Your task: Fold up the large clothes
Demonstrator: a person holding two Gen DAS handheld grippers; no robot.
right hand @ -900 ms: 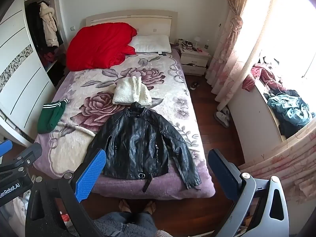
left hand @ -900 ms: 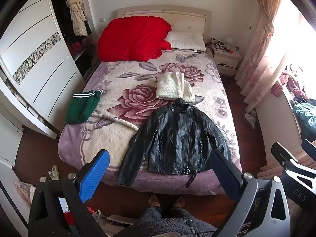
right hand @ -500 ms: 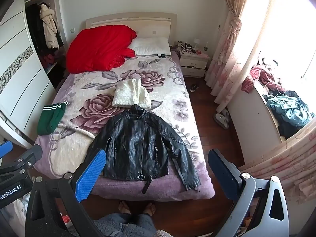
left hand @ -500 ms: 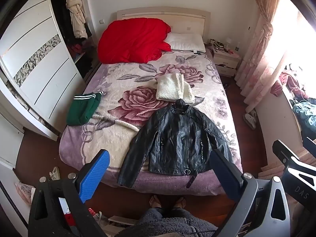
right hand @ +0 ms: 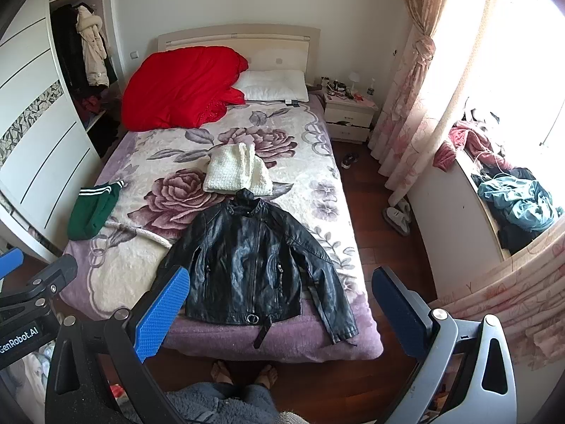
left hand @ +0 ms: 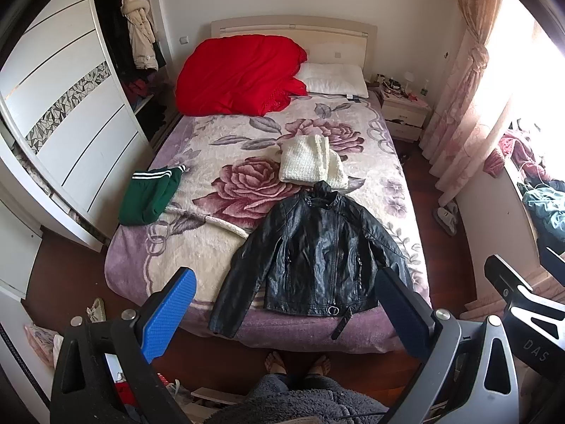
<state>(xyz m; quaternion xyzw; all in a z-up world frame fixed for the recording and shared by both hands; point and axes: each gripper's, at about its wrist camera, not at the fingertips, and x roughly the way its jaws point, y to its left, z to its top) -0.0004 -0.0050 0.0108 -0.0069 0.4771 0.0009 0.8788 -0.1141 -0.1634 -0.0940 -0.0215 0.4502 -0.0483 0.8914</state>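
Bedroom, floral bed: black leather jacket lying flat, front up, at the foot edge. Left gripper and right gripper hovering, jaws apart, empty. Starting with a sleeve, folding inward across the chest.

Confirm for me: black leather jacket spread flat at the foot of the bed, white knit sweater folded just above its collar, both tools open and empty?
Nearly. The black leather jacket is spread flat, and both tools are open and empty. But the white knit sweater lies bunched, not folded, as the right wrist view shows.
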